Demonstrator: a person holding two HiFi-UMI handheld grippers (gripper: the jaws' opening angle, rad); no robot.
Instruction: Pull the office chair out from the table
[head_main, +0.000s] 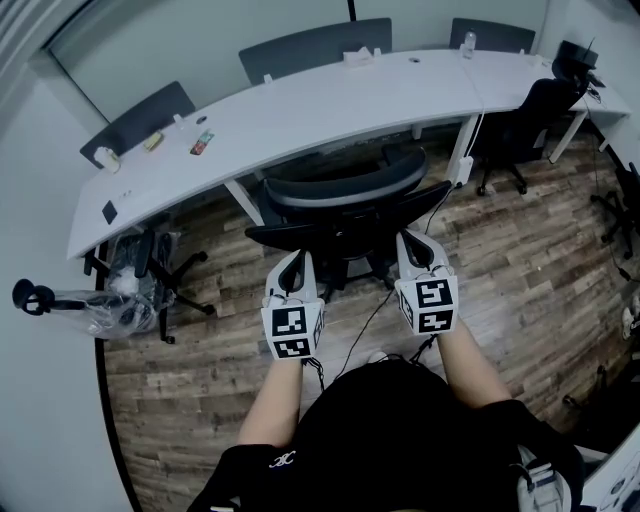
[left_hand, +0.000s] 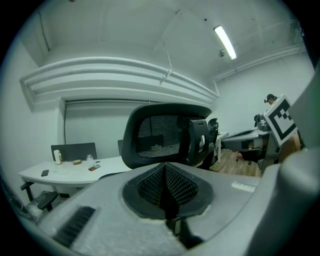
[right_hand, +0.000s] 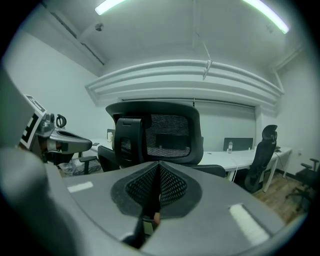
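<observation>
The black mesh office chair (head_main: 345, 205) stands at the near side of the curved white table (head_main: 330, 105), its back turned to me. My left gripper (head_main: 294, 264) is shut and empty, just behind the left end of the backrest. Level with it, my right gripper (head_main: 413, 245) is shut and empty behind the right end. In the left gripper view the shut gripper (left_hand: 165, 172) points at the chair's mesh back (left_hand: 160, 140), a short way off. The right gripper view shows that gripper (right_hand: 159, 175) shut, with the chair back (right_hand: 165, 132) ahead. I cannot tell whether either touches the chair.
Small items (head_main: 202, 142) and a bottle (head_main: 467, 42) lie on the table. Another black chair (head_main: 520, 120) stands at the right, and a third (head_main: 150, 270) at the left beside a plastic bag. Grey chairs (head_main: 315, 47) line the far side. A cable (head_main: 375, 310) runs over the wood floor.
</observation>
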